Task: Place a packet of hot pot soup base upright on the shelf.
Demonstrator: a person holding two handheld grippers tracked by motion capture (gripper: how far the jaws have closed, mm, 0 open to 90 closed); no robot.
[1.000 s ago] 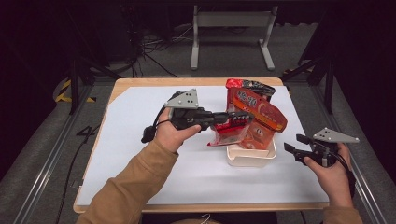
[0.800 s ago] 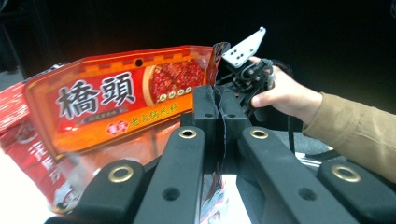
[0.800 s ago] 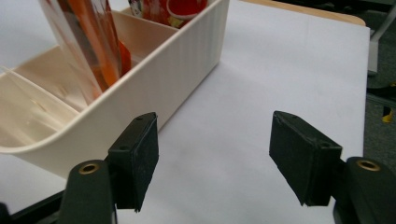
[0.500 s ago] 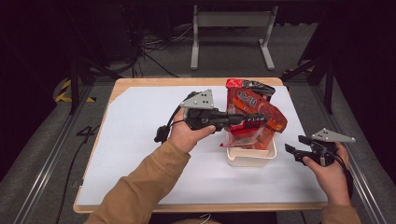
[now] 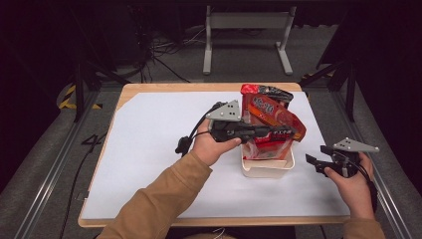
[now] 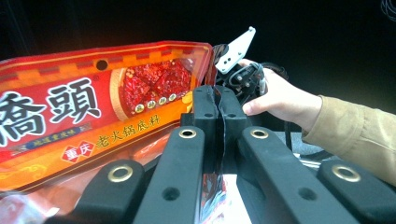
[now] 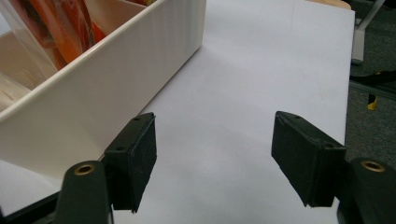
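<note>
left gripper [image 5: 293,132] has its fingers clamped on the red pouch [image 5: 268,119], standing upright in the white bin [image 5: 266,168]; right gripper [image 5: 318,158] gapes empty just beside the bin on the worktop [image 5: 149,149]; left's clearly nearer

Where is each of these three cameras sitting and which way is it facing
High view: above the person's side of the table, looking forward and down; both forearms, left gripper and right gripper show.
Left gripper view: on the left gripper, looking along its shut jaws pinching a clear packet edge, past the red packet; the other hand shows beyond.
Right gripper view: on the right gripper, looking over the white sheet beside the white bin; its open jaws show.
Shared: the red packet shows in the high view and the left gripper view.
</note>
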